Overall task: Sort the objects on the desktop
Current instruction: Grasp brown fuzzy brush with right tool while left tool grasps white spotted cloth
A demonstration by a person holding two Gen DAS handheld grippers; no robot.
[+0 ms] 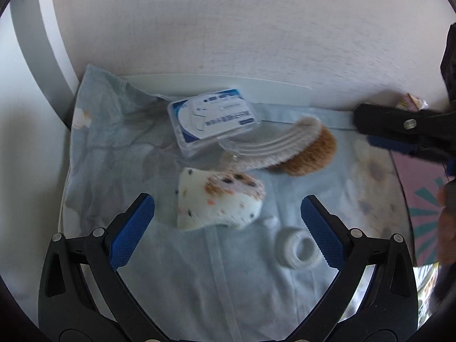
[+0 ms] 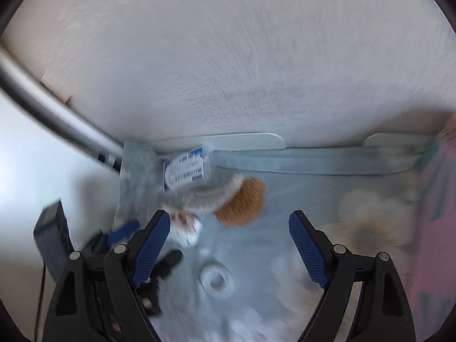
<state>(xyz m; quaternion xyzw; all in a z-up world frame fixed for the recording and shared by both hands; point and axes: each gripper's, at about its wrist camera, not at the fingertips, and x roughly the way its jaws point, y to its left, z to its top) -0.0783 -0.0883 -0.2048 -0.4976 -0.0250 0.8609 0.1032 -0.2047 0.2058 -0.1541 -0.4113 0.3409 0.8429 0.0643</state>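
Both grippers hover wide apart over the pale blue floral cloth (image 1: 114, 148) — nothing is pinched in either. The left gripper (image 1: 228, 228) hangs spread just short of the white speckled knitted sock (image 1: 216, 202), lined up, I'd say, to take it first. Beside its right finger lies the small white tape roll (image 1: 297, 252). Further back, the clear plastic box with a blue-and-white label (image 1: 213, 121) leans against the ginger-bristled brush with a pale ribbed handle (image 1: 287, 148). The right gripper (image 2: 229, 248), blurred, jaws spread, faces that brush — its likely target.
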